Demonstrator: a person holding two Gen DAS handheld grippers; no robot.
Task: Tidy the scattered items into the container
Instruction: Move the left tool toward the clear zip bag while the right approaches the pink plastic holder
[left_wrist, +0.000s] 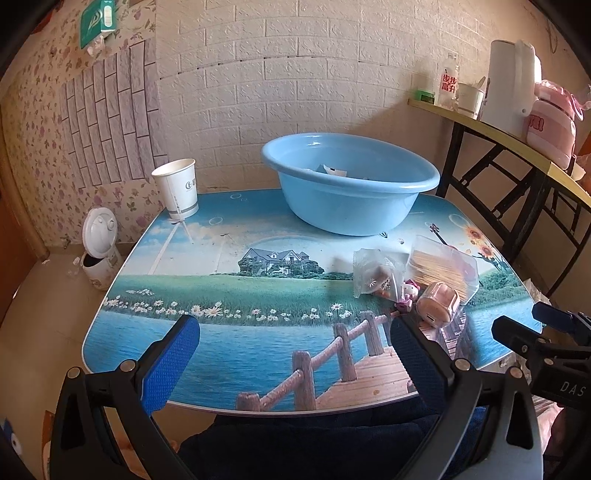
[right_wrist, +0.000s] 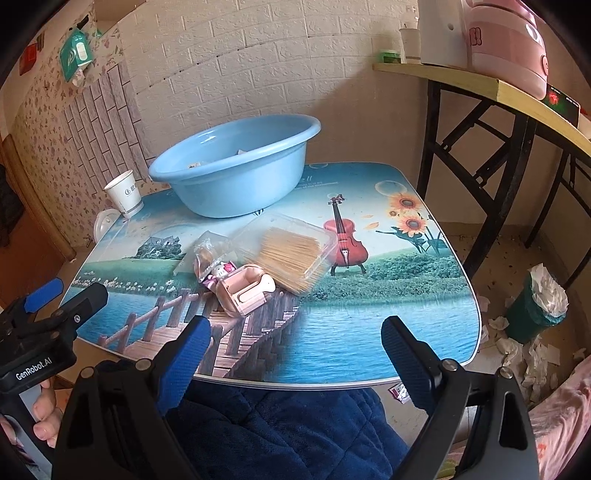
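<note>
- Left wrist view: the left gripper (left_wrist: 291, 354) hung with its jaws wide apart and nothing between them, over the near edge of the printed table (left_wrist: 258, 295).
- The blue basin (left_wrist: 351, 184) stood at the table's far side; something pale lay inside it, mostly hidden behind the rim and too small to name.
- Nearer than the basin and to its right sat the scattered pile: a clear bag (left_wrist: 375, 273), a clear box of toothpicks (left_wrist: 443, 266), a small cat figure (left_wrist: 410, 290) and a pink case (left_wrist: 437, 301). The bag's contents were hard to make out.
- A paper cup (left_wrist: 179, 188) stood left of the basin, and a white appliance (left_wrist: 99, 251) on the floor beyond the table's left edge.
- Right of the basin a yellow shelf (left_wrist: 517, 136) carried a white kettle (left_wrist: 511, 81) and a pink cooker (left_wrist: 552, 125).
- Right wrist view: the right gripper (right_wrist: 295, 354) was spread just as wide, empty, at the near edge.
- Here the pile lay just in front of the basin (right_wrist: 236, 170), the toothpick box (right_wrist: 291, 258) clearer, the pink case (right_wrist: 243, 293) showing its open side.
- Only this view showed a green bin (right_wrist: 532, 314) with crumpled tissue on the floor, far right of the basin, and fingers (right_wrist: 44, 410) on the left gripper's handle.
</note>
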